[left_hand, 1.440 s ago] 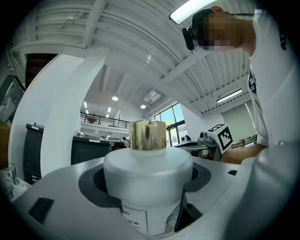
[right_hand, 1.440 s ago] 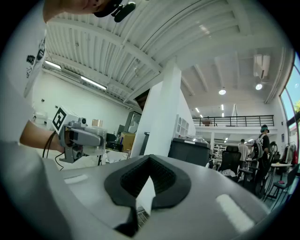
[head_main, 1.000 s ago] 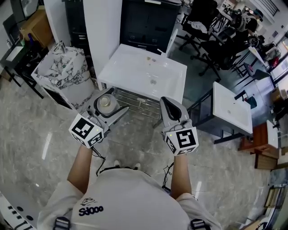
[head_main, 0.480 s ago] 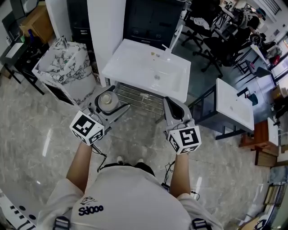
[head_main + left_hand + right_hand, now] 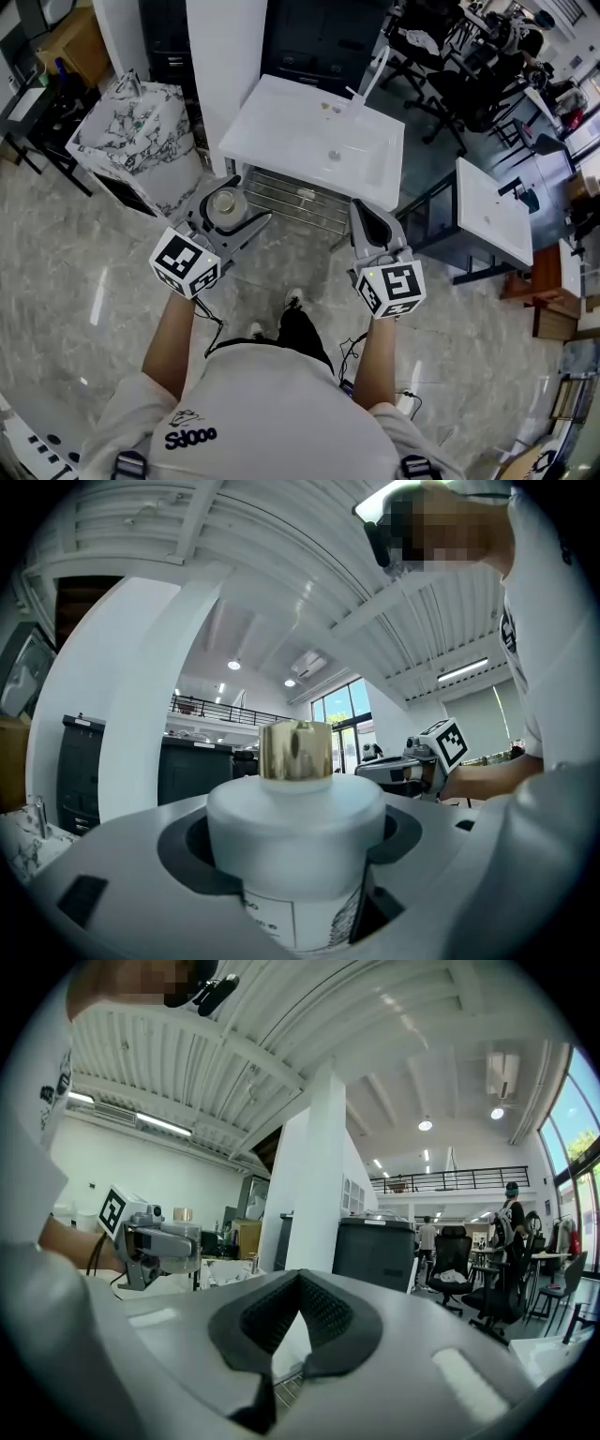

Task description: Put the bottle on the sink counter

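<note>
A white bottle (image 5: 224, 202) with a gold cap stands upright between the jaws of my left gripper (image 5: 236, 197), which is shut on its body. In the left gripper view the bottle (image 5: 295, 832) fills the middle and its gold cap (image 5: 295, 752) rises above the jaws. The white sink counter (image 5: 272, 131) lies just beyond both grippers, with a tall faucet (image 5: 373, 73) at its far edge. My right gripper (image 5: 367, 214) is held level before the counter's front right corner, shut, with nothing in it. Its pads (image 5: 309, 1321) meet in the right gripper view, where the left gripper (image 5: 155, 1239) shows at the left.
A wire rack (image 5: 291, 199) sits under the white counter. A marble-patterned basin (image 5: 131, 141) stands to the left and a second white basin (image 5: 492, 220) on a dark frame to the right. A white pillar (image 5: 225, 56) and a dark cabinet (image 5: 319, 37) stand behind; office chairs are far right.
Both grippers have come a little nearer the white sink counter and lower, the bottle still in the left one. The person's feet now show below the grippers.
</note>
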`<action>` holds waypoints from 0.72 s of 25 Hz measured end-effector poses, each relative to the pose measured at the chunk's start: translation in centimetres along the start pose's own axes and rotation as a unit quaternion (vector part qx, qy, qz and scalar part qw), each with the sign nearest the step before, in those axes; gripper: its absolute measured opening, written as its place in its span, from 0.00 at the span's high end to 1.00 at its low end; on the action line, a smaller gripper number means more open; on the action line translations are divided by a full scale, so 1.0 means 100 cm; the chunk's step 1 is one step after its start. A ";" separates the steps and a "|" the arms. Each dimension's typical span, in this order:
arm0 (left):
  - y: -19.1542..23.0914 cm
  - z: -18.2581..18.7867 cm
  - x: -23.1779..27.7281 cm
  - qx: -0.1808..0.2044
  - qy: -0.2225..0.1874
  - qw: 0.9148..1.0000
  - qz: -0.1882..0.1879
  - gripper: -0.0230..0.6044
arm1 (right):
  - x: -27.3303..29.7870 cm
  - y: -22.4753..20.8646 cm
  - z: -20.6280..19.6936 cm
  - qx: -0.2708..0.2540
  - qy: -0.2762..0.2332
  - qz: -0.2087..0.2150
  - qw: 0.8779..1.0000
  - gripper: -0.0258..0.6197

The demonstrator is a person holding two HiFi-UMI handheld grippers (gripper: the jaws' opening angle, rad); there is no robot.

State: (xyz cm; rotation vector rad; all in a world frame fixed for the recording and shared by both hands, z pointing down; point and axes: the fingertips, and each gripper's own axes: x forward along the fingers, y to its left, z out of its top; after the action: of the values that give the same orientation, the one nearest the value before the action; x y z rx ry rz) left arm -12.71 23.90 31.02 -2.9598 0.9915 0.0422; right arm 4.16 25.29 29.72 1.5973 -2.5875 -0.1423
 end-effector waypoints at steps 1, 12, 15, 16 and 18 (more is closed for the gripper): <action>0.003 -0.001 0.001 0.000 0.001 1.000 0.000 0.41 | 0.003 -0.001 0.000 -0.001 0.000 -0.001 1.000 0.95; 0.038 -0.010 0.034 0.006 0.008 1.000 0.005 0.41 | 0.042 -0.035 -0.007 0.008 -0.010 -0.003 1.000 0.95; 0.048 -0.015 0.054 0.007 0.012 1.000 0.005 0.41 | 0.059 -0.052 -0.012 0.006 -0.011 0.000 1.000 0.95; 0.054 -0.017 0.061 0.006 0.012 1.000 0.008 0.41 | 0.066 -0.058 -0.014 0.005 -0.010 0.003 1.000 0.95; 0.066 -0.019 0.078 0.005 0.014 1.000 0.012 0.41 | 0.080 -0.072 -0.018 0.003 -0.008 0.004 1.000 0.95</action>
State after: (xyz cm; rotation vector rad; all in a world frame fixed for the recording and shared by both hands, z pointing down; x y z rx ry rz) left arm -10.39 13.91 32.62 -2.9467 1.0276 -0.0038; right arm 7.21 14.83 30.87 1.5927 -2.6086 -0.1487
